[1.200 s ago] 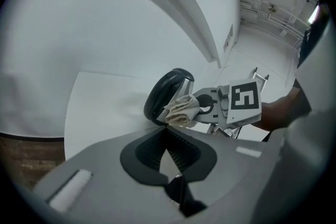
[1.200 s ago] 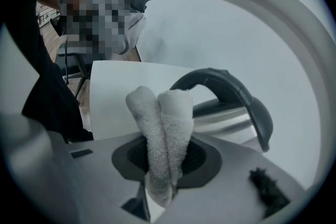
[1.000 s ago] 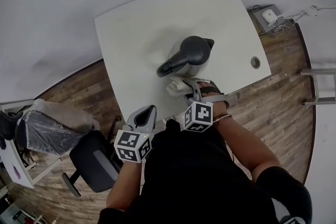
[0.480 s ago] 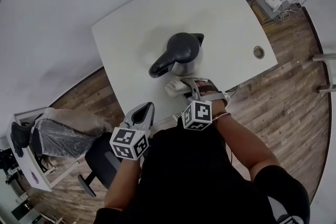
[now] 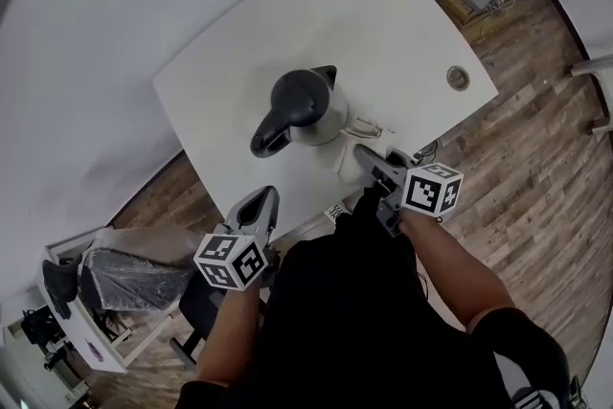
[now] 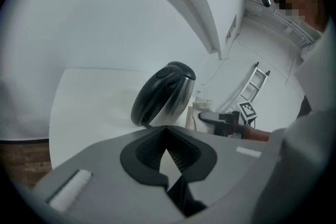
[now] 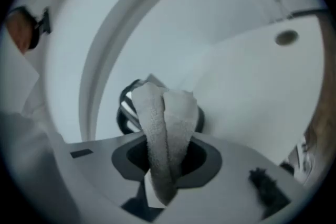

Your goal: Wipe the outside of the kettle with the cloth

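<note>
Clenched on a folded white terry cloth point(image 7: 165, 128) with the right gripper point(image 5: 367, 153), jaws pinching its lower part and the doubled free end left sticking out past the tips, presumably as a soft pad for wiping. Just ahead of that gripper, partly hidden behind the cloth: steel electric kettle point(image 5: 305, 105) with black lid and handle, upright on the table point(image 5: 402, 24), handle turned toward the left gripper's side. Cloth end right at the kettle's lower wall; touching or only just beside, cannot tell. Left gripper point(image 5: 259, 209) pulled in near the body, well short of the kettle, jaws closed together with nothing between them, aimed at the handle side; likely parked there, ready to steady the kettle if needed. Judged mid-task, with wiping on the wall facing the right gripper. Plain white tabletop, smooth and matte, with a round cable hole point(image 5: 458, 77) beyond the right gripper, off to its right. Wood-plank floor point(image 5: 517, 139) around the table, white curved wall behind, dark office chair point(image 5: 196, 306) below the left gripper.
</note>
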Demonstrator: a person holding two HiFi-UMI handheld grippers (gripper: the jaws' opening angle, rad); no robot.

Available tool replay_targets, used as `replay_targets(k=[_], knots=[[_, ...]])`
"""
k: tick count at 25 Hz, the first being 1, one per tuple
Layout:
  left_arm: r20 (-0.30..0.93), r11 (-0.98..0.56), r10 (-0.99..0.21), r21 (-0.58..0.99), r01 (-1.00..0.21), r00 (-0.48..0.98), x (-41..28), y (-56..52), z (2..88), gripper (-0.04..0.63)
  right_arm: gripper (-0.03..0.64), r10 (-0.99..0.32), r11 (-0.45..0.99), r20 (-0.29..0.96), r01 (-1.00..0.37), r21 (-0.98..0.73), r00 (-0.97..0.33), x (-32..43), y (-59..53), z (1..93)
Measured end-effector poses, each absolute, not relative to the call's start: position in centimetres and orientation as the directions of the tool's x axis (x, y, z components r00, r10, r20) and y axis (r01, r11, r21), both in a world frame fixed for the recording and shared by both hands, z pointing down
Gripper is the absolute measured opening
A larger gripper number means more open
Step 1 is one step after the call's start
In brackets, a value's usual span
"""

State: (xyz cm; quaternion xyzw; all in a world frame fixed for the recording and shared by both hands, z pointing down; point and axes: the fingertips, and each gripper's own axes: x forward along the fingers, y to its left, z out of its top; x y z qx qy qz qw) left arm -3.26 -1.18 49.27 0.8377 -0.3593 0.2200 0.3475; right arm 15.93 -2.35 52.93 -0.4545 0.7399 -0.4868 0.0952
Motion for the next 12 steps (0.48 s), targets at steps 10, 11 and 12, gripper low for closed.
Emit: replay_targets(k=[10,11,12], knots=[[0.628,-0.616,-0.434,0.318,-0.721,0.647,-0.8,-0.8,48.8,0.008,0.100,-0.699,-0.245,0.445,-0.397,-0.884,-0.560,18.0,-5.6,60.3],[0.623,-0.622,-0.431,0.320,-0.715,0.653,-0.5,-0.8,48.7,0.008,0.099,-0.699,-0.243,0.444,-0.398,-0.885,-0.561,18.1,-5.6,60.1],[0.617,-0.625,-0.429,0.324,-0.710,0.660,-0.2,-0.9,48.6,0.008,0.100,-0.699,-0.239,0.442,-0.399,-0.885,-0.562,18.1,-5.7,59.8]])
